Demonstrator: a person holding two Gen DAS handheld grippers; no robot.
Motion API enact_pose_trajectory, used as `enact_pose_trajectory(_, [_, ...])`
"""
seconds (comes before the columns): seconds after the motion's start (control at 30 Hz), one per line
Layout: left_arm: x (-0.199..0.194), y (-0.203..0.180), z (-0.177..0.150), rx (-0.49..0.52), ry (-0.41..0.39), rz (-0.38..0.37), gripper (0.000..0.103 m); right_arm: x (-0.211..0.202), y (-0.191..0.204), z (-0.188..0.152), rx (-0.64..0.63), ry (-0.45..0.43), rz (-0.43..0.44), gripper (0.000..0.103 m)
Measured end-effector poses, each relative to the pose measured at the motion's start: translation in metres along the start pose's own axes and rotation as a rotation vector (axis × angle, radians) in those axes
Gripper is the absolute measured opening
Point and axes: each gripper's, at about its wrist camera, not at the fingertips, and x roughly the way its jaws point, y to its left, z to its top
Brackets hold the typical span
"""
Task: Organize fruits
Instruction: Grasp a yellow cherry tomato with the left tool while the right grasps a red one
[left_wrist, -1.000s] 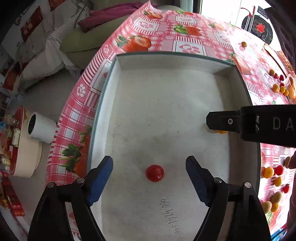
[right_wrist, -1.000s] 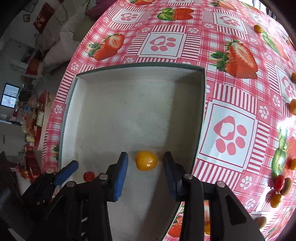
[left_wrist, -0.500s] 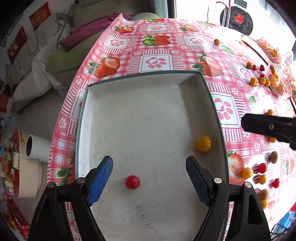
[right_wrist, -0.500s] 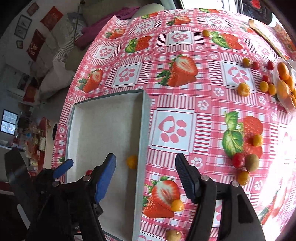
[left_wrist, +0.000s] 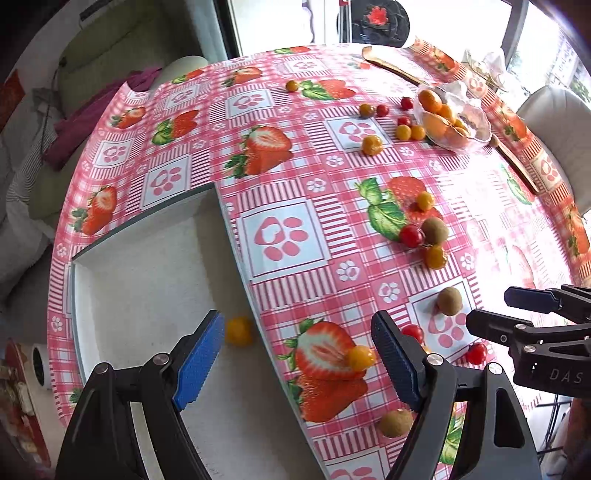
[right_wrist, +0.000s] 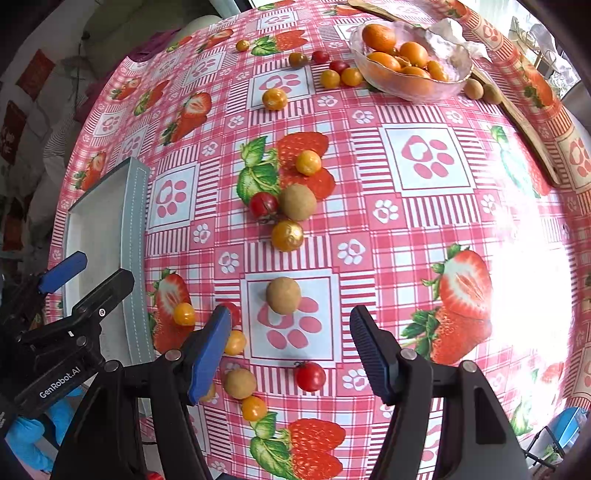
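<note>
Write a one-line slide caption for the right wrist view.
Open right gripper hovers over scattered small fruits on a strawberry-print tablecloth, round brown fruit ahead, grey tray left.

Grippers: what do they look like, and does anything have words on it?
Both are black plastic with silver screws and ridged blue pads on the jaws. The left gripper shows white "GenRobot.AI" lettering in the right wrist view; the right gripper shows "DAS" in the left wrist view. A blue glove holds the left one.

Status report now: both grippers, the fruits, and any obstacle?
Left gripper open, empty. Right gripper open, empty, over loose fruit. One yellow fruit in tray; red tomato nearest right gripper. Nothing in the way.
</note>
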Motion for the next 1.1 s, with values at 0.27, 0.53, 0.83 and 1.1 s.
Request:
enact_pose_trajectory(0.27, [0.027, -0.040, -0.008, 0.123, 0.072, -0.020, 0.082, 0.003, -0.027, -0.032, 0.036, 0.037, -0.033, 0.070])
enact_pose_trajectory(0.53, [0.033, -0.040, -0.014, 0.092, 0.088, -0.023, 0.082, 0.011, -0.023, -0.043, -0.007, 0.052, -0.037, 0.070])
enact_pose_trajectory(0.83, [0.032, -0.034, -0.026, 0.106, 0.104, -0.017, 0.081, 0.019, -0.007, -0.047, -0.083, 0.062, -0.070, 0.070])
enact_pose_trajectory(1.1, [0.042, -0.043, -0.028, 0.122, 0.116, -0.027, 0.069, 0.024, 0.007, -0.045, -0.135, 0.048, -0.119, 0.063])
